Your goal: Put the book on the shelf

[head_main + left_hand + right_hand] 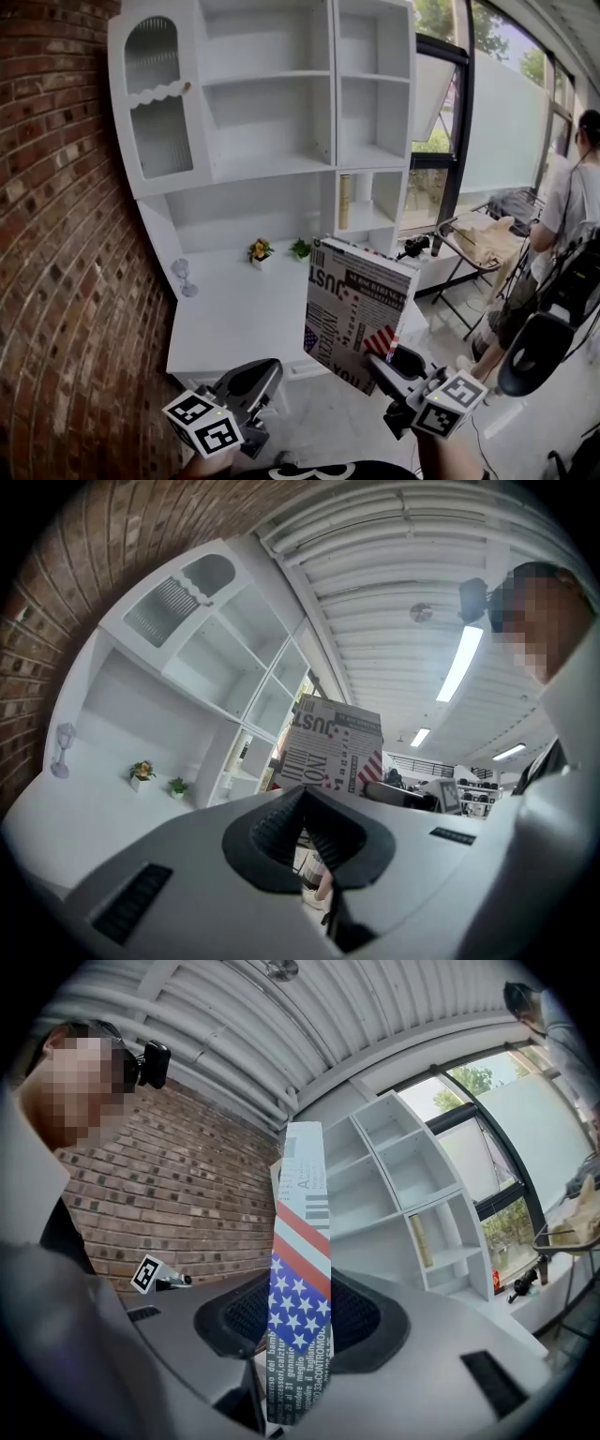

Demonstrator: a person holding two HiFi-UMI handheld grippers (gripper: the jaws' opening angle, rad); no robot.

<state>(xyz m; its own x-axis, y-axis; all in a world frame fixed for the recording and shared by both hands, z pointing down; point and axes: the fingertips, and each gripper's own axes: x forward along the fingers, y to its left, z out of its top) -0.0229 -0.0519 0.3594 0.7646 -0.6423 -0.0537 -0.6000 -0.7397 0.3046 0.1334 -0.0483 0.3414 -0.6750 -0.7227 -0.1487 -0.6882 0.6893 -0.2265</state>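
Observation:
My right gripper (386,362) is shut on the lower edge of the book (356,314), a thick volume with a black-and-white printed cover and a stars-and-stripes patch. It holds the book upright in the air in front of the white shelf unit (281,94). In the right gripper view the book's spine (300,1279) stands pinched between the pads of the right gripper (300,1327). My left gripper (265,372) hangs low at the left, apart from the book (330,747). The left gripper (307,832) has its jaws together with nothing between them.
A tan book (344,202) stands in a lower right shelf cell. Two small potted plants (260,250) and a glass (183,272) sit on the white counter (234,319). A brick wall (56,234) runs along the left. A person (572,206) and a cloth-covered rack (483,239) are at the right.

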